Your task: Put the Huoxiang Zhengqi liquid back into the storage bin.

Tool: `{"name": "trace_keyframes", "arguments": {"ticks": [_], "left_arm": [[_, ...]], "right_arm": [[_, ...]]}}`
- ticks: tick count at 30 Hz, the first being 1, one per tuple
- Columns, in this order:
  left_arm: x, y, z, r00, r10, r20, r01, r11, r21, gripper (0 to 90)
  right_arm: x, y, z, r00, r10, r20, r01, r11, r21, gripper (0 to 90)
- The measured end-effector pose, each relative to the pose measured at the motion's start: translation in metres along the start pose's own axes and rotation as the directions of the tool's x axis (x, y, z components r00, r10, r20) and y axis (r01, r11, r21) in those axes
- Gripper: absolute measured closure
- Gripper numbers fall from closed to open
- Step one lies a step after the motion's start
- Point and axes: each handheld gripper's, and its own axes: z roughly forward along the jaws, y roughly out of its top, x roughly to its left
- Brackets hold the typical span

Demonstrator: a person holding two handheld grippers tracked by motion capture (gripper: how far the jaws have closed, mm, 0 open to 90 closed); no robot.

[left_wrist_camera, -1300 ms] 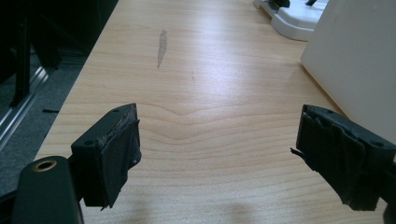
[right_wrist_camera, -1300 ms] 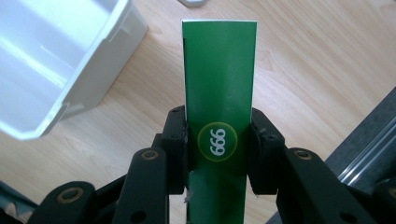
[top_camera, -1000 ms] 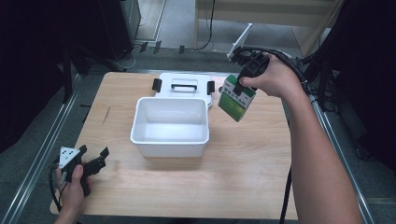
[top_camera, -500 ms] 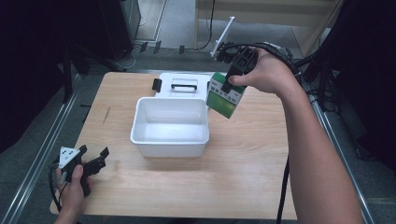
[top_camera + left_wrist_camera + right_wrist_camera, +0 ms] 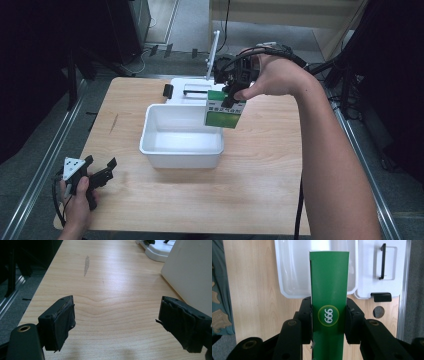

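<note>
Setting: a lab or test room, not a home. You stand at a plain light-wood table [image 5: 260,200] edged with bare aluminium rails [image 5: 40,165] on both sides. Around you hang dark curtains or panels [image 5: 45,60]; beyond the far edge lie a grey floor [image 5: 190,25] with loose cables [image 5: 150,50] and black stands. On your wrist trails a bundle of black cable [image 5: 280,50].

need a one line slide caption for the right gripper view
Right gripper clamps a green box marked 999 above the open white bin, its lid lying beside it.
</note>
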Motion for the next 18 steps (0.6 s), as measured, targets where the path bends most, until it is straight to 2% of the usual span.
{"name": "trace_keyframes", "arguments": {"ticks": [3, 9, 11, 18], "left_arm": [[0.0, 0.0, 0.0, 1.0, -0.001, 0.001, 0.001, 1.0, 0.0, 14.0], [0.0, 0.0, 0.0, 1.0, 0.0, 0.001, 0.0, 1.0, 0.0, 14.0], [0.0, 0.0, 0.0, 1.0, -0.001, 0.001, 0.001, 1.0, 0.001, 14.0], [0.0, 0.0, 0.0, 1.0, -0.002, 0.003, 0.002, 1.0, 0.0, 14.0]], "right_arm": [[0.001, 0.004, 0.0, 1.0, -0.003, -0.009, 0.003, 1.0, 0.01, 65.5], [0.003, 0.016, 0.004, 0.9997, -0.026, 0.002, 0.026, 0.999, 0.027, 65.4], [0.003, 0.022, 0.005, 0.999, -0.044, -0.004, 0.044, 0.999, 0.022, 65.4], [0.007, 0.035, 0.01, 0.9987, -0.05, -0.006, 0.05, 0.998, 0.036, 65.4]]}}
